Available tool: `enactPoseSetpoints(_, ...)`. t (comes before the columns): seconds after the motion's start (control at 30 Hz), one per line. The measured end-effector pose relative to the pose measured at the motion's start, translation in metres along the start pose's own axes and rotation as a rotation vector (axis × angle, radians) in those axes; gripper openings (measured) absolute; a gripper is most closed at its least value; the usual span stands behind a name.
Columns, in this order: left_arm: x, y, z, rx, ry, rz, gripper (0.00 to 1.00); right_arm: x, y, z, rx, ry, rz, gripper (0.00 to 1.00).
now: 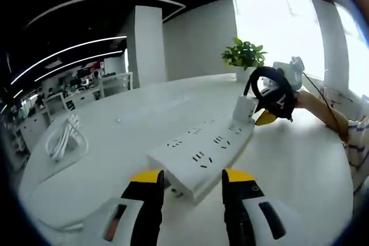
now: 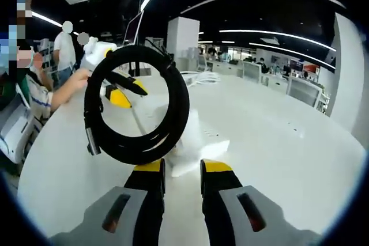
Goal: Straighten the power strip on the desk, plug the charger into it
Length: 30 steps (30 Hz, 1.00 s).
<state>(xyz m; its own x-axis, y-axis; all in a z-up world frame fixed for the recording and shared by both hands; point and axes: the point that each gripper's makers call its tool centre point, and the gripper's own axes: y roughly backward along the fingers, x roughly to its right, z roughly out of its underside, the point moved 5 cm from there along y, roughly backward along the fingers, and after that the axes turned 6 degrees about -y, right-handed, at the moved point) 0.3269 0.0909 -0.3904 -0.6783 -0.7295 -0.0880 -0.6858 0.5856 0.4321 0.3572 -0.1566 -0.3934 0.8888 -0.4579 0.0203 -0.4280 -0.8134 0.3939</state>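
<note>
Pressing the charger [image 1: 244, 108] into the power strip [image 1: 202, 152] end socket with my right claw [image 1: 271, 113], its coiled cable [image 2: 136, 105] dangling; plug looks nearly seated. Right claw's grip: cannot tell. Left claw [image 1: 192, 180] is open, empty, just before the strip lying across the worktop [image 1: 288, 165].

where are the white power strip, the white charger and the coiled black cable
white power strip [image 1: 202, 152]: left gripper view, top face.
white charger [image 1: 243, 109]: left gripper view, its body.
coiled black cable [image 2: 180, 108]: right gripper view, right side of loop.
</note>
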Motion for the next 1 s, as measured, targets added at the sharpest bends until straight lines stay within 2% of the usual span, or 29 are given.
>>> enactPoseSetpoints(0.1, 0.0015, -0.0011, 0.0023, -0.012, -0.009, -0.001, 0.41, -0.0031, -0.0027, 0.0007, 0.005, -0.014, -0.022, 0.23)
enactPoseSetpoints(0.23, 0.0056, -0.0038, 0.0056, -0.023, 0.01, 0.024, 0.42, -0.0015, -0.0038, 0.0009, -0.003, -0.004, -0.011, 0.23)
enactPoseSetpoints(0.43, 0.0065, -0.0044, 0.008, -0.019, 0.041, 0.014, 0.4, -0.0004, -0.0042, 0.0002, -0.003, -0.012, -0.001, 0.23)
enactPoseSetpoints(0.67, 0.0059, -0.0072, 0.0095, -0.033, -0.031, -0.036, 0.36, -0.0017, -0.005, -0.0007, -0.016, -0.009, 0.017, 0.22)
enactPoseSetpoints(1.0, 0.0022, -0.0095, 0.0084, -0.019, -0.013, -0.048, 0.36, -0.0039, -0.0056, -0.0003, -0.021, -0.007, 0.029, 0.22)
